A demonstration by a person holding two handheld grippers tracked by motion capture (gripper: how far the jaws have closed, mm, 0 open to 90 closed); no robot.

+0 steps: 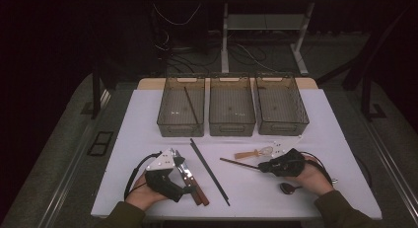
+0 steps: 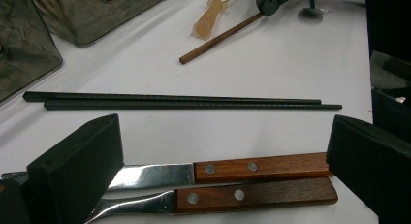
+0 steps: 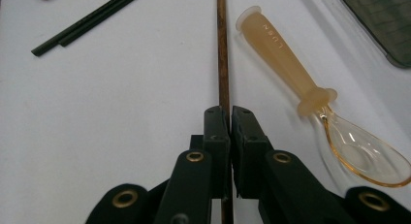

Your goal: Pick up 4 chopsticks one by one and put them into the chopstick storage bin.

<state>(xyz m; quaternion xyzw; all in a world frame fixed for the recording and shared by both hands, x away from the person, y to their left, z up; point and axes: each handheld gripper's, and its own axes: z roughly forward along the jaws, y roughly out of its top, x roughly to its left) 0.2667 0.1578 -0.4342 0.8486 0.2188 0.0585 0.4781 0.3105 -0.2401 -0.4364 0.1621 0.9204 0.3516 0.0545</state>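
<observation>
**Brown chopstick in my right claw**

High view: my right gripper pinches the brown chopstick low over the table. Left gripper view: my left gripper gapes astride two wooden-handled utensils. Right gripper view: the chopstick runs straight ahead from my clenched jaws.

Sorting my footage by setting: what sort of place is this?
Probably a lab or workshop recording station: a white-covered table, three identical bins lined up, loose cables and metal stand legs on the floor behind.
</observation>
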